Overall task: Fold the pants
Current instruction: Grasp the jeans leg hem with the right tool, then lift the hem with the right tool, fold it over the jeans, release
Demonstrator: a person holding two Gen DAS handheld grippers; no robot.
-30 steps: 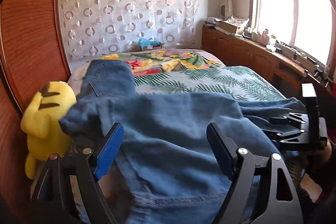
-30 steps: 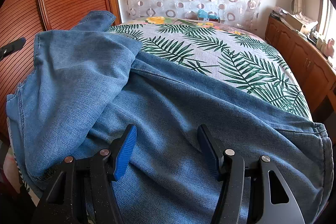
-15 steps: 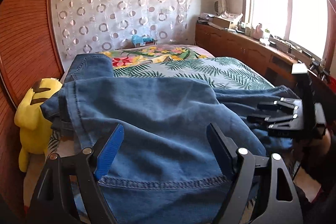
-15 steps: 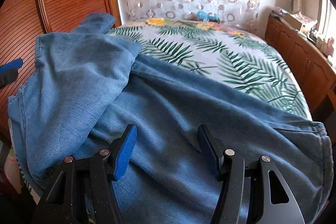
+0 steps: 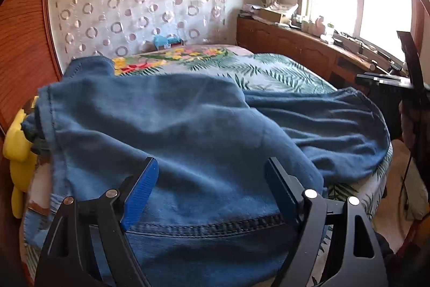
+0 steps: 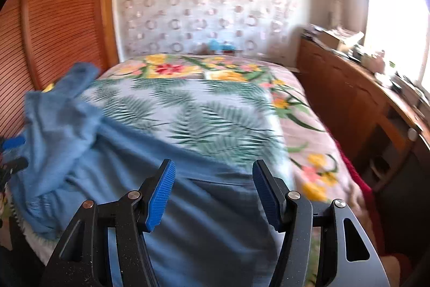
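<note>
Two grippers hover over the blue denim pants (image 5: 188,131), which lie rumpled across the near end of the bed (image 5: 282,71), one part folded over the rest and one leg end reaching up the bed's left side toward the wooden wardrobe (image 6: 53,26). Left gripper (image 5: 212,179) has its jaws spread wide above the pants near a stitched hem, pads clear of the cloth and gripping nothing, with a yellow plush toy (image 5: 16,149) just left of the pants at the bed's edge. Right gripper (image 6: 213,191) is likewise released, jaws apart above the pants' right part, nothing between the pads.
</note>
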